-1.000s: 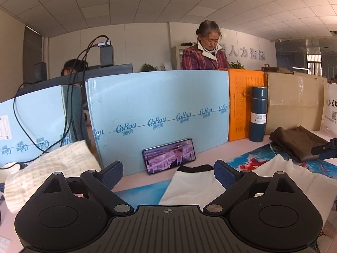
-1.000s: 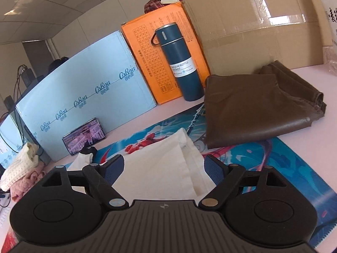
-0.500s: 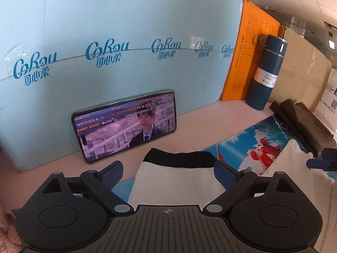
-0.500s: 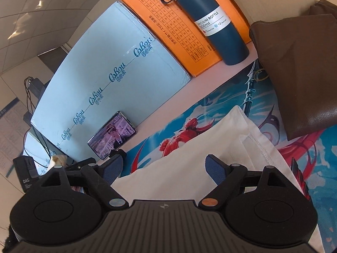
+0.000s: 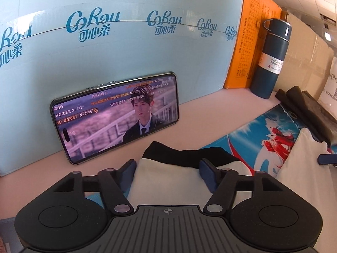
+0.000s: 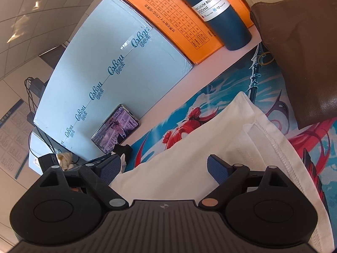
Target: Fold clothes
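Observation:
A white garment (image 5: pixel 168 181) with a black collar (image 5: pixel 174 154) lies on a colourful printed mat (image 5: pixel 252 139). My left gripper (image 5: pixel 167 168) is at the collar end. Its jaws are closing, and both pads meet the cloth, which humps up between them. In the right wrist view the same white garment (image 6: pixel 210 137) spreads under my right gripper (image 6: pixel 163 166). Those jaws are opening and stand wide over the cloth, gripping nothing. One fingertip of the right gripper (image 5: pixel 326 159) shows at the right edge of the left wrist view.
A phone (image 5: pixel 115 116) playing video leans on a pale blue board (image 5: pixel 126 52) just beyond the collar. To its right stand an orange box (image 5: pixel 248 42) and a dark blue vacuum bottle (image 5: pixel 271 59). A folded brown garment (image 6: pixel 294 52) lies at the mat's far right.
The left gripper came down and forward to the collar, and its jaws narrowed onto the cloth. The right gripper tipped down toward the white garment and its jaws widened slightly.

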### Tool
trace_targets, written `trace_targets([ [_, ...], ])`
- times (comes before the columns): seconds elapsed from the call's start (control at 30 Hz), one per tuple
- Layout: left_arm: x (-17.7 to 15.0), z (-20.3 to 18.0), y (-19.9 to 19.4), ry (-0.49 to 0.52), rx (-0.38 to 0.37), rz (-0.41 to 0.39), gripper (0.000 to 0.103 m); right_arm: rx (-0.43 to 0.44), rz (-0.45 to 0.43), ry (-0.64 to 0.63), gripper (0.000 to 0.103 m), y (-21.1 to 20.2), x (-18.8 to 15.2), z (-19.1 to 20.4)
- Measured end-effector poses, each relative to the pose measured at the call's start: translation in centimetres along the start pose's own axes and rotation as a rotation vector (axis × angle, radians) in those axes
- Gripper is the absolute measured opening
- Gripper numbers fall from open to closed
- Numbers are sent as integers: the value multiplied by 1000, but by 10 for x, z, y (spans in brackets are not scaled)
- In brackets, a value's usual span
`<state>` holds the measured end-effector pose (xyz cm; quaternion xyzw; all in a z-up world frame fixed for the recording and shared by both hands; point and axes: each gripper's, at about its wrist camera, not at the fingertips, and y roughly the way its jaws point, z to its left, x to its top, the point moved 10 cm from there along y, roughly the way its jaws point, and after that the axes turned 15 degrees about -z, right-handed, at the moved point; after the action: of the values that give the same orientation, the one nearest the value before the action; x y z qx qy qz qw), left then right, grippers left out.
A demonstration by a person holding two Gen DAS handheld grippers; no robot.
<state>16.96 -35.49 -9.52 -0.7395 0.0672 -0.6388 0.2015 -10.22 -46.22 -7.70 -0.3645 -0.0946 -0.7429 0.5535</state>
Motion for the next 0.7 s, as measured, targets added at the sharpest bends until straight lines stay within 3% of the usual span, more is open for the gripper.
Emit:
trace_targets([
  [0.07, 3, -4, -4, 2, -27, -10, 14, 1, 0, 2, 89, -1, 0, 0],
  [0.27, 26, -21, -52, 44, -21, -166, 13, 9, -14, 28, 91, -5, 3, -2],
  [0.37, 31, -46, -91, 93, -28, -248, 13, 9, -15, 27, 93, -6, 3, -2],
  [0.53, 20, -105, -157, 255, -41, -341, 13, 19, -26, 48, 95, -7, 4, -3],
  [0.7, 4, -141, -207, 279, -28, -398, 13, 30, -40, 76, 95, -9, 7, -5],
])
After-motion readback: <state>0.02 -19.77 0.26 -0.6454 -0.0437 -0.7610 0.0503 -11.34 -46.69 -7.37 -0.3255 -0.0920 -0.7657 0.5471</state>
